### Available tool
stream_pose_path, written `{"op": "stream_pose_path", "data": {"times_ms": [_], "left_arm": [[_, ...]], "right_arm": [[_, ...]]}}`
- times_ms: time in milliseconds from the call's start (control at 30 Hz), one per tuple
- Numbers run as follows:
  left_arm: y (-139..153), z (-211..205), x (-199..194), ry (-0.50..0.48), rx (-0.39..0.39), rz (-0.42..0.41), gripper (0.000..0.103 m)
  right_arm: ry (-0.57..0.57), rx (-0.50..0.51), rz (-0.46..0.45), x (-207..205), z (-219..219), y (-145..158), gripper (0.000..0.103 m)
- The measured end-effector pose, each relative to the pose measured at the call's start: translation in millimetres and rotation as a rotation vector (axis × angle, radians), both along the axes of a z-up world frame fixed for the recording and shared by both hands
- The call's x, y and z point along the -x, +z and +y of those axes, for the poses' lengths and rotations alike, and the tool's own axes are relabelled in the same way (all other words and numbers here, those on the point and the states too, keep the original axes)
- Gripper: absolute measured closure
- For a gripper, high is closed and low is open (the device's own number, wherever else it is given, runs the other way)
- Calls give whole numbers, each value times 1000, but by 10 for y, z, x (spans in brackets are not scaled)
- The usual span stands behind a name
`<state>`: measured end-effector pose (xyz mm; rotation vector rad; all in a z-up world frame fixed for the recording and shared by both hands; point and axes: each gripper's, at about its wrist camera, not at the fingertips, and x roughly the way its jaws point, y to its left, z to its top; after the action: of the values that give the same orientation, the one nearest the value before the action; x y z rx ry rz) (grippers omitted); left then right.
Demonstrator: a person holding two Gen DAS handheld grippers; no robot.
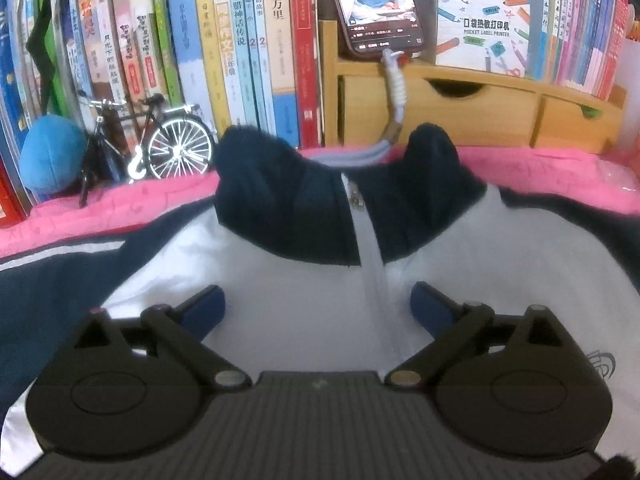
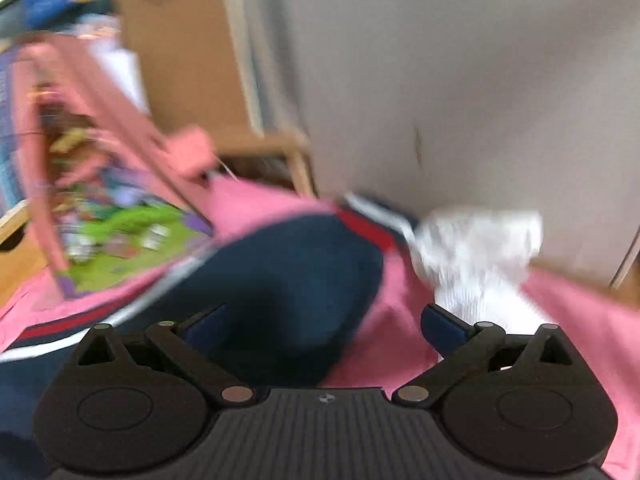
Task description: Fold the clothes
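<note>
Both tools (image 1: 316, 304) (image 2: 324, 328) wide apart, empty, over jacket (image 1: 304, 280) w/ nothing gripped.

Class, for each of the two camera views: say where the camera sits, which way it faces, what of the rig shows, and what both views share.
Left wrist: on the left hand-held gripper, facing the white-and-navy zip jacket and a bookshelf; open blue-padded fingers show.
Right wrist: on the right hand-held gripper, blurred, facing a navy sleeve and grey wall; open fingers show.
Shared: jacket, pink cloth.

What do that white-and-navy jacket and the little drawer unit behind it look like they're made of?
Jacket: smooth synthetic sportswear cloth, apparently; faint sheen, soft rumples, a zip down the front. Drawer unit: pale wood, matte, perhaps bamboo; visible grain and cut-out finger pulls.
</note>
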<state>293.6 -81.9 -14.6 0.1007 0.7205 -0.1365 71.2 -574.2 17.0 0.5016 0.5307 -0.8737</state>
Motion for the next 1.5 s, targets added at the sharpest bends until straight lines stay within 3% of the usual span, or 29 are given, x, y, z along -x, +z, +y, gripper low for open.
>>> {"op": "stream_pose_path", "data": {"times_ms": [100, 133, 167, 200, 233, 267, 300, 333, 433, 467, 567, 633, 700, 733, 767, 800, 833, 900, 967, 1000, 1100, 1167, 1200, 1233, 1267, 1300, 1367, 1433, 1500], "left_arm": [[0, 0, -3, 2, -1, 1, 1], [-1, 0, -4, 2, 0, 1, 1], [0, 0, -4, 3, -1, 1, 1], [0, 0, -4, 3, -1, 1, 1], [1, 2, -4, 3, 0, 1, 1], [2, 4, -3, 3, 0, 1, 1], [2, 7, -3, 2, 1, 2, 1], [2, 9, -2, 2, 1, 2, 1], [3, 15, -1, 1, 3, 3, 1], [3, 14, -2, 1, 4, 4, 1], [0, 13, -8, -3, 6, 8, 0], [0, 14, -9, -3, 6, 8, 0], [0, 12, -7, -3, 6, 8, 0], [0, 11, -6, -3, 6, 8, 0], [1, 10, -6, -2, 6, 8, 0], [1, 10, -6, -2, 6, 8, 0], [1, 9, -7, -3, 6, 10, 0], [2, 10, -7, -4, 6, 11, 0], [2, 10, -6, -4, 6, 11, 0], [2, 9, -6, -3, 6, 11, 0], [3, 9, -5, -4, 5, 12, 0], [4, 9, -6, -4, 5, 12, 0], [4, 8, -6, -3, 5, 13, 0], [4, 6, -6, -3, 5, 13, 0], [5, 5, -7, -3, 5, 13, 0], [5, 5, -8, -2, 5, 13, 0], [4, 8, -9, -2, 5, 14, 0], [5, 24, -7, -6, 5, 16, 0], [2, 28, -9, -7, 5, 17, 0]], "right_arm": [[133, 3, -44, -65, -124, -106, 1], [169, -23, -51, -118, -146, -133, 6], [170, -3, -47, -179, -144, -141, 28], [169, 11, -18, -250, -149, -135, 43], [170, 31, -5, -295, -144, -97, 79], [196, 43, -42, -305, -145, -21, 93], [220, 69, -80, -302, -133, 68, 94], [232, 171, -127, -239, -41, 220, 94], [280, 614, -245, 5, 377, 577, 95], [261, 694, -222, 14, 398, 601, 95], [268, 558, -13, -259, -10, 440, 92], [275, 395, 154, -444, -176, 225, 89], [288, 362, 272, -526, -124, 65, 77], [294, 374, 313, -539, -53, 16, 63], [282, 397, 332, -519, 40, 22, 41], [271, 417, 345, -494, 137, 43, 33], [265, 429, 333, -441, 250, 136, 26], [263, 445, 298, -343, 475, 330, 22], [366, 377, 174, -299, 696, 600, 6], [427, 333, 111, -290, 809, 721, 4], [724, 94, -49, -535, 1202, 780, 7], [869, -11, -48, -852, 1510, 678, 35], [920, -20, 0, -1050, 1710, 596, 45], [949, -8, 43, -1203, 1871, 497, 61], [956, 14, 77, -1325, 1966, 381, 71], [963, 36, 111, -1448, 2060, 265, 73], [970, 94, 168, -1684, 2231, 40, 75], [893, 252, 141, -1872, 2119, -104, 71], [773, 242, 152, -2068, 1841, -151, 71]]}}
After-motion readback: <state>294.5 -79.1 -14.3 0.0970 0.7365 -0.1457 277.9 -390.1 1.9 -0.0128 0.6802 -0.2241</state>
